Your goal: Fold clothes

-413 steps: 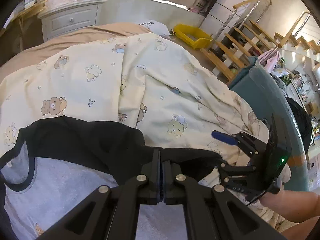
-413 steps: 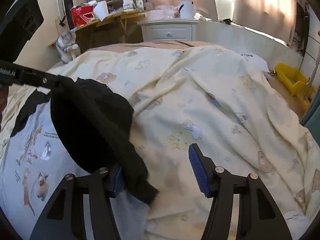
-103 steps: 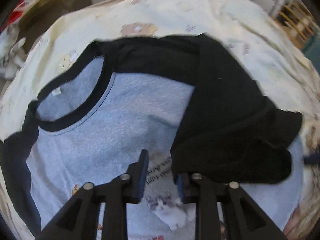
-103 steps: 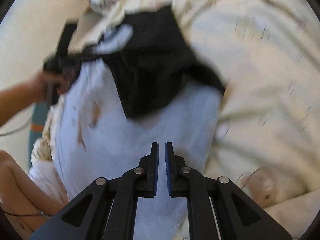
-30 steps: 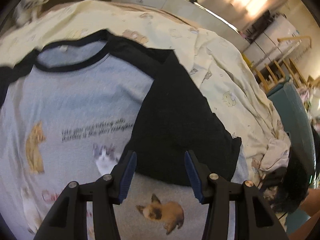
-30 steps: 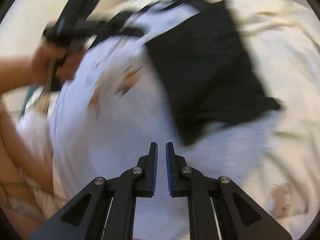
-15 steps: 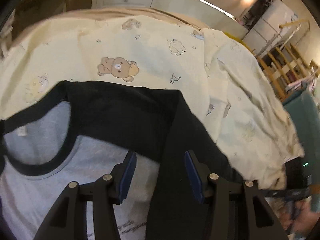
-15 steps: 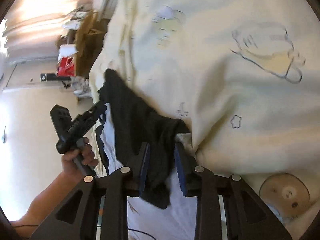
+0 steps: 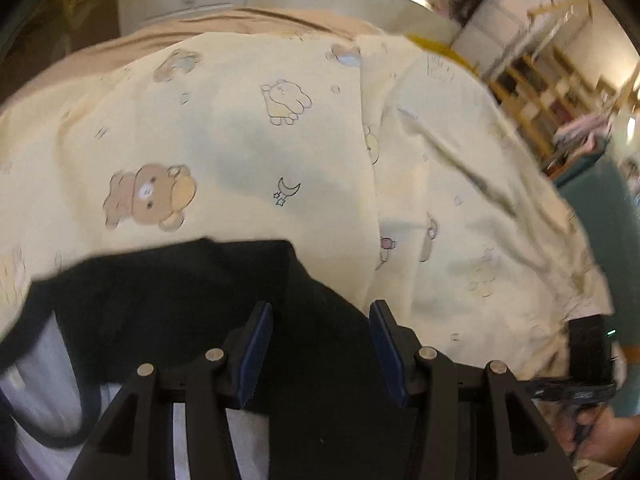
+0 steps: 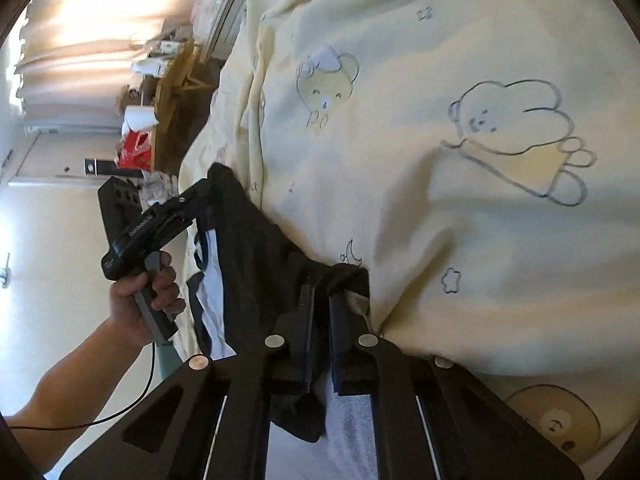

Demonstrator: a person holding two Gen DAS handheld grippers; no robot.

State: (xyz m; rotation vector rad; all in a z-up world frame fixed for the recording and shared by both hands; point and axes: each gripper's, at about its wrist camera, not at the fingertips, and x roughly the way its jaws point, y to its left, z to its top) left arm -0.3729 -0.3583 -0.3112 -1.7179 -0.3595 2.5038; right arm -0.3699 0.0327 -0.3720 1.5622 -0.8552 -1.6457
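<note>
On the bed, over a pale yellow duvet (image 9: pixel 248 152) printed with bears and moons, lies a grey T-shirt (image 9: pixel 36 364) with black sleeves and a black neckband. One black sleeve (image 9: pixel 328 344) is folded inward across the shirt's body. The right gripper (image 10: pixel 320 320) is clamped on the bunched black fabric at the sleeve's end, its two fingers nearly together with cloth squeezed between them, right at the edge where the shirt meets the duvet. The left gripper (image 9: pixel 320 344) hovers over the shoulder end of the same sleeve, its blue-padded fingers (image 9: pixel 256 344) spread apart with black cloth showing in the gap and nothing pinched. From the right wrist view, a hand (image 10: pixel 148 300) grips the left gripper's handle beside the shirt's collar. Beyond the bed stand a white dresser (image 9: pixel 188 0) and wooden stair rails (image 9: pixel 560 64).
</note>
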